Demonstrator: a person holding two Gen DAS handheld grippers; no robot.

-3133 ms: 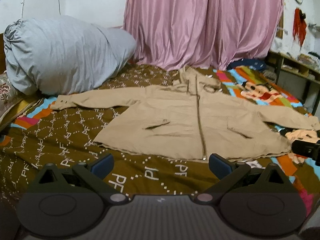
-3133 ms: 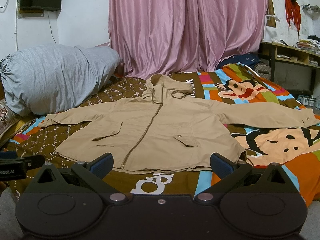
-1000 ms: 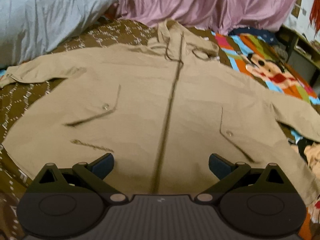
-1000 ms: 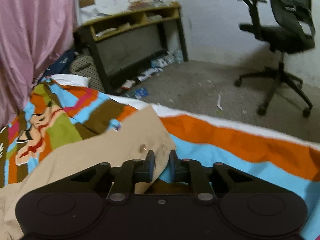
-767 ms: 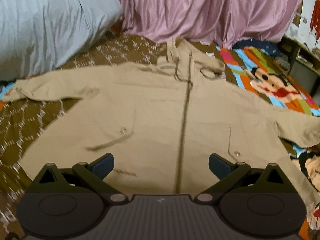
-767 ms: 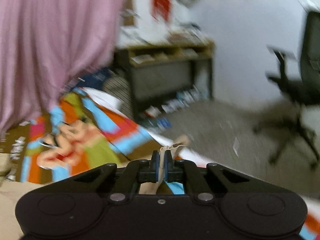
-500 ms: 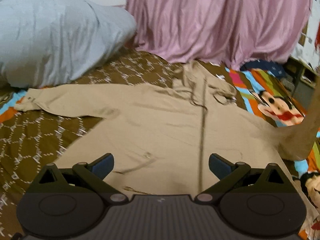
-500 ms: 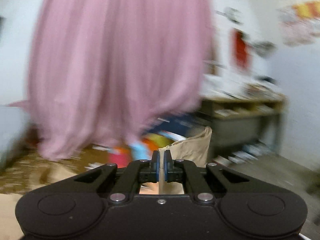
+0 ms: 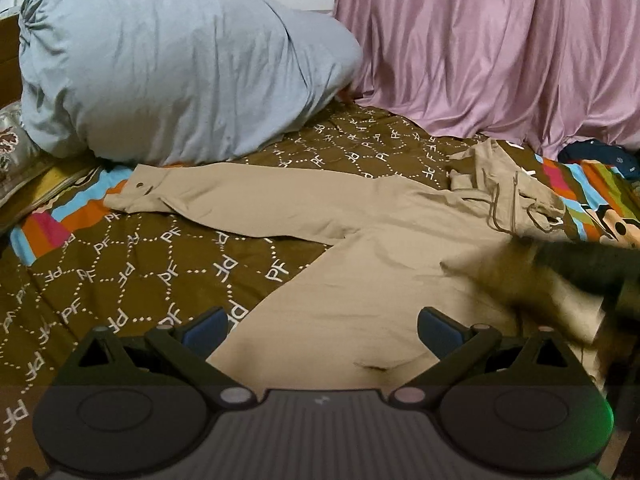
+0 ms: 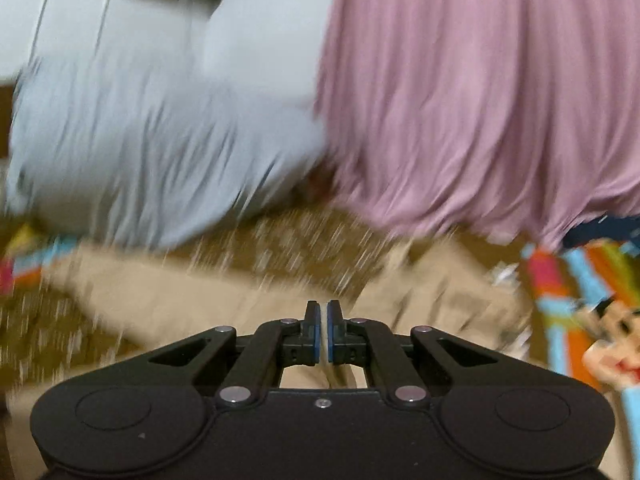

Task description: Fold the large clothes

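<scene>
A tan hooded jacket (image 9: 384, 248) lies spread on the patterned bedspread (image 9: 132, 272). Its left sleeve (image 9: 224, 196) stretches out flat toward the left; its hood (image 9: 504, 176) points at the curtain. My left gripper (image 9: 322, 326) is open and empty, hovering over the jacket's lower body. My right gripper (image 10: 321, 334) has its jaws almost together above the jacket (image 10: 180, 304); the view is blurred and no cloth shows between the pads. The right sleeve (image 9: 532, 280) is a blurred shape lying across the jacket's right side, with a dark blurred gripper over it.
A big grey-blue bundle (image 9: 168, 68) sits at the back left of the bed. A pink curtain (image 9: 500, 48) hangs behind the bed. A cushion (image 9: 16, 164) lies at the far left edge. Cartoon-print bedding (image 9: 600, 208) shows at the right.
My right gripper swung left with the right sleeve cuff, from the bed's right side over the jacket. The cuff no longer shows between its pads. My left gripper turned left toward the left sleeve.
</scene>
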